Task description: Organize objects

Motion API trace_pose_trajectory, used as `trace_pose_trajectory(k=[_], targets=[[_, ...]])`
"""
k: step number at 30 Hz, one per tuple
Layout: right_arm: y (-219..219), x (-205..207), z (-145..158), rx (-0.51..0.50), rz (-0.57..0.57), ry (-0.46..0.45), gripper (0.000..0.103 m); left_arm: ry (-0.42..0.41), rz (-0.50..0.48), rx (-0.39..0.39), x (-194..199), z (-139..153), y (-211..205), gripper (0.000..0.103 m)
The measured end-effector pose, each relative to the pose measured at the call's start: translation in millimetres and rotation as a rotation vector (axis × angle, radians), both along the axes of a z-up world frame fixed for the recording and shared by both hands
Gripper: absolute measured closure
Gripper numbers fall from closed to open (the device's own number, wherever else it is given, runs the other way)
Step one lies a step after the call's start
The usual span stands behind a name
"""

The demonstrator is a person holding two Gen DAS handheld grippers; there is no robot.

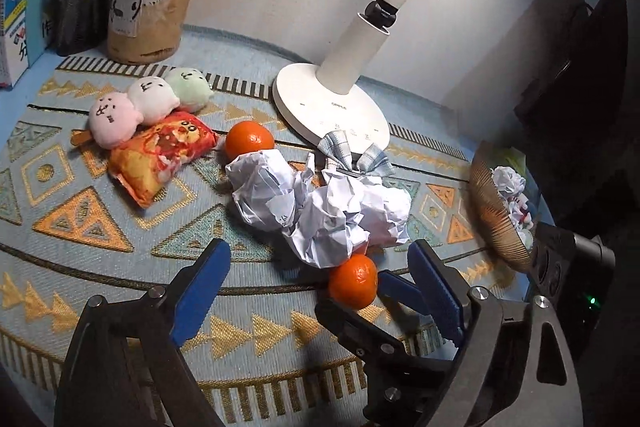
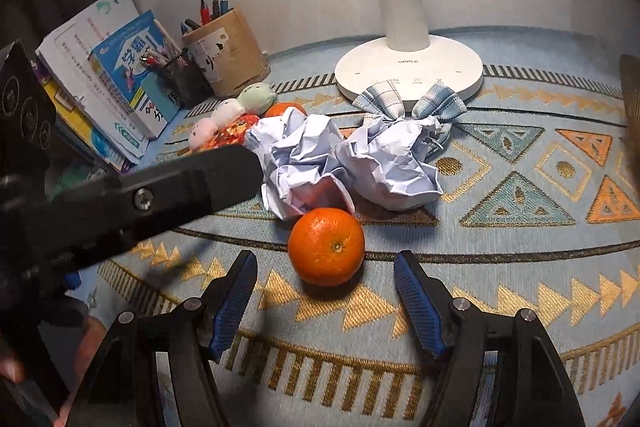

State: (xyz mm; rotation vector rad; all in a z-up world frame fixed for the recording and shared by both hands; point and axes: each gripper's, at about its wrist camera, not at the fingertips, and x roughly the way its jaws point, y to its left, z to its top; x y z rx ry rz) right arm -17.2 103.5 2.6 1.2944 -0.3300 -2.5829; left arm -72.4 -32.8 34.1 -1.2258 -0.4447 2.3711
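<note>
A near orange [image 1: 353, 281] [image 2: 327, 246] lies on the patterned mat in front of two crumpled paper balls [image 1: 320, 205] [image 2: 348, 157]. A second orange [image 1: 249, 140] [image 2: 285, 109] lies behind them. My right gripper [image 2: 326, 289] is open, its blue pads either side of the near orange, just short of it; it also shows in the left wrist view [image 1: 394, 293]. My left gripper [image 1: 320, 267] is open and empty, hovering before the paper balls. A plaid cloth bow [image 1: 354, 153] [image 2: 408, 101] lies at the lamp base.
A white desk lamp [image 1: 332, 103] [image 2: 408, 67] stands at the back. Plush dumplings [image 1: 148, 99] and a snack-bag plush [image 1: 160, 157] lie at left. Pen holders [image 1: 144, 7] and books [image 2: 104, 75] stand at back left. A brown bowl [image 1: 496, 211] holding crumpled paper sits at right.
</note>
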Motion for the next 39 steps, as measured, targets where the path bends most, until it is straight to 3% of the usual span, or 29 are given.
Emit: trace_pose_trajectory(k=[3,5,6,8,15,17,26,30,35,39], targets=[[-4,-7,-1,0.007,0.025,-0.004,0.044,-0.001,-0.006,0.002,-7,-2,3,0.016],[-7,-7,-1,0.014,0.032,0.0,0.048,-0.02,-0.025,-0.001,-13,-4,9,0.031],[-8,-7,-1,0.02,0.031,0.0,0.051,-0.03,-0.037,-0.002,-16,-6,12,0.033],[-8,-8,-3,0.023,0.03,-0.002,0.064,-0.04,-0.043,-0.007,-19,-9,19,0.034],[0,-5,-3,-0.042,0.033,-0.013,0.066,-0.062,-0.044,-0.009,-22,-21,27,0.044],[2,-3,-4,-0.054,0.032,-0.02,0.066,-0.063,-0.045,-0.002,-23,-23,26,0.056],[16,27,4,-0.024,0.032,0.008,0.066,-0.005,-0.053,0.004,5,-6,19,0.058],[33,52,16,0.005,0.012,0.055,0.066,0.048,-0.051,-0.063,38,3,18,0.058],[63,81,30,0.088,-0.044,0.121,0.066,0.124,0.006,-0.233,76,2,14,0.058],[80,92,31,0.131,-0.051,0.135,0.066,0.143,0.014,-0.271,93,-2,11,0.058]])
